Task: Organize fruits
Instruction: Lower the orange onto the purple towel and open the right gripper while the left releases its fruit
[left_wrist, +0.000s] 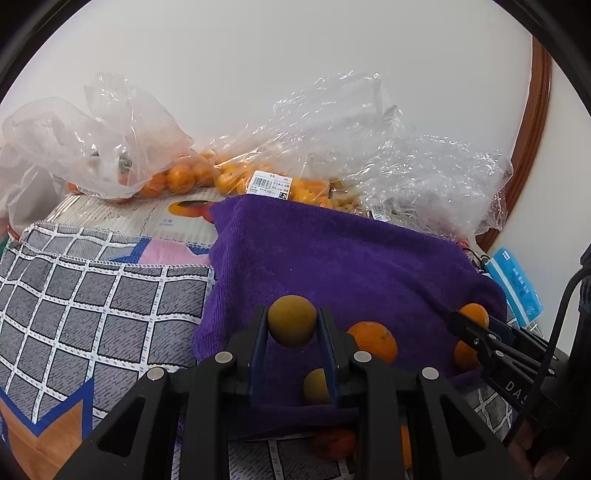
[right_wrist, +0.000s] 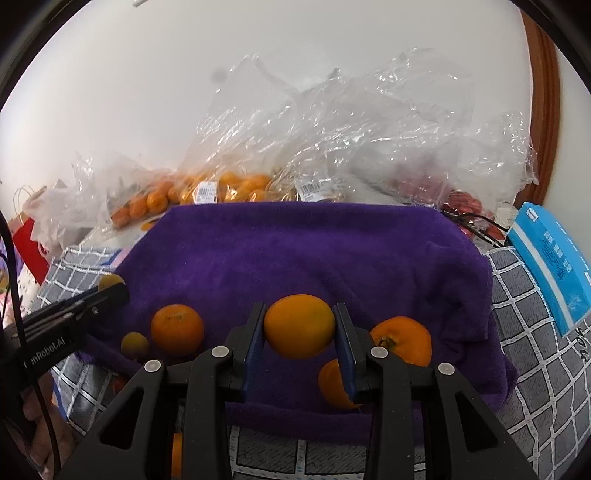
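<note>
Both claws are closed on fruit, lifted just above the purple towel (right_wrist: 332, 251). The left claw (left_wrist: 291, 326) pinches a small dull-yellow fruit (left_wrist: 291, 320) between its blue pads, gripped across its widest part so it cannot roll out. The right claw (right_wrist: 299, 326) clamps an orange (right_wrist: 299, 326) the same way, jaws spread wider because the orange is bigger.

Loose fruit lies on the towel around them: just left of the right claw sit a mandarin (right_wrist: 177, 328) and a small yellow fruit (right_wrist: 135, 344); just right of it a persimmon (right_wrist: 402, 341), stem showing, with another orange fruit (right_wrist: 334, 384) partly hidden behind the right finger. The soft towel probably serves as the sorting ground, keeping round things from rolling about.

Beyond both claws, against the wall, crumpled clear bags (left_wrist: 258, 177) hold more oranges, so plenty seems left to sort. A checked cloth (left_wrist: 92, 302) covers the counter to the left of the left claw, and a blue box (right_wrist: 550, 258) lies far right of the right claw
</note>
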